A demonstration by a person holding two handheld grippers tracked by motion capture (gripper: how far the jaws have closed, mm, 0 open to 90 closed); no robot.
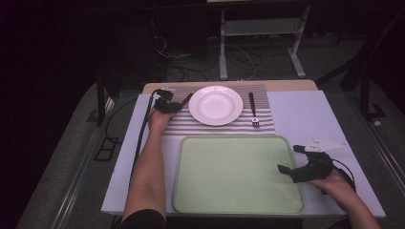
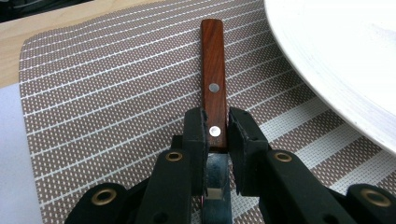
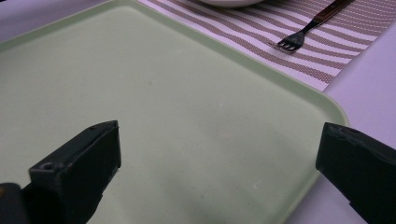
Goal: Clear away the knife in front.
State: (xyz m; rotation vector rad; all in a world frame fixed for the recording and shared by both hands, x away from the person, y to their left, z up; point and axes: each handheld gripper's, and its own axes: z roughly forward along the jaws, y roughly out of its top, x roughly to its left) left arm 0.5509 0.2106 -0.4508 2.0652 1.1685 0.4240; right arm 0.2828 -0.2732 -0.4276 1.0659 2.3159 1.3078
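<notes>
The wooden-handled knife (image 2: 213, 84) lies on the striped placemat (image 2: 102, 93), just left of the white plate (image 2: 345, 60), its handle pointing toward the mat's far edge. The left gripper (image 2: 216, 128) has its fingers (image 2: 195, 133) closed on the near end of the handle, one on each side at the lower rivet, with the knife resting flat on the mat. From above, the left gripper (image 1: 167, 106) sits at the mat's left side, with open mat between it and the mat's left edge. A fork (image 1: 253, 112) lies on the mat right of the plate, well apart from the knife. The pale green tray (image 1: 239, 176) fills the near tabletop (image 1: 305, 114). The right gripper (image 3: 219, 154) hangs over the tray's right rim, fingers (image 3: 77, 163) spread wide on nothing.
</notes>
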